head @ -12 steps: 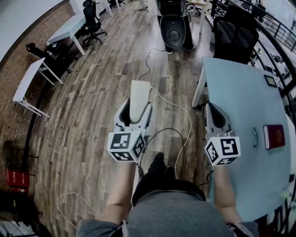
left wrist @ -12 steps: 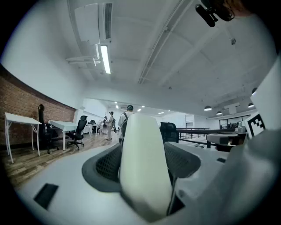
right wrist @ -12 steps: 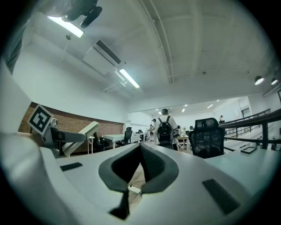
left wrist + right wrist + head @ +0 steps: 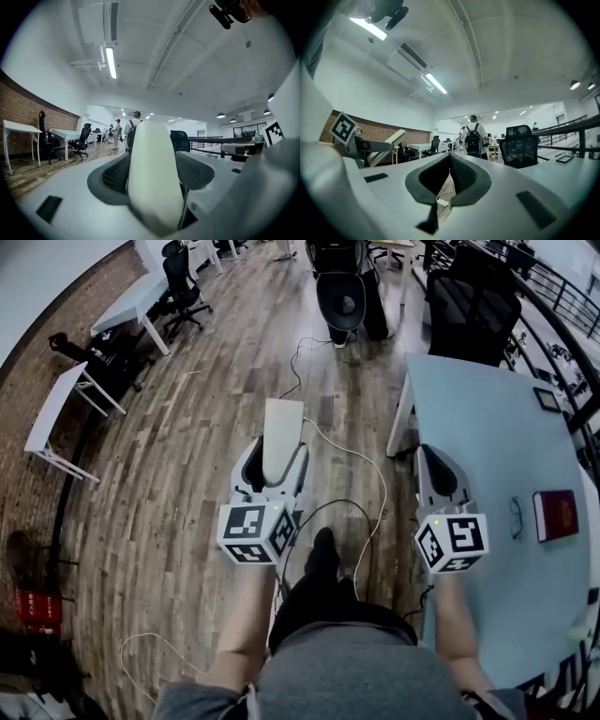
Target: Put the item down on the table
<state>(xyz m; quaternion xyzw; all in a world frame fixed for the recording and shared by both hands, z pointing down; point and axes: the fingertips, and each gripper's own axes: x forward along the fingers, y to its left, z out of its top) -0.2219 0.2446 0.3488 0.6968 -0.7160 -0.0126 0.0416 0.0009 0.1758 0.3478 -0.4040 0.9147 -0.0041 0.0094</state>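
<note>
A long cream-white flat item [image 4: 280,439] sticks out forward from my left gripper [image 4: 273,465], which is shut on it; both hang over the wooden floor, left of the table. In the left gripper view the white item [image 4: 152,173] fills the gap between the dark pads. My right gripper [image 4: 439,474] hovers at the near left edge of the pale blue table [image 4: 487,446]. Its jaws meet at the tips in the right gripper view [image 4: 451,174], with nothing between them.
On the table lie a dark red booklet [image 4: 555,515], a pair of glasses [image 4: 517,517] and a small dark framed object [image 4: 547,402]. A black office chair [image 4: 473,310] stands at the table's far end. Cables [image 4: 361,484] trail over the floor. A person with a backpack [image 4: 473,137] stands ahead.
Both grippers hold their places. The floor and furniture have slid slightly in the head view, and my foot has shifted forward.
</note>
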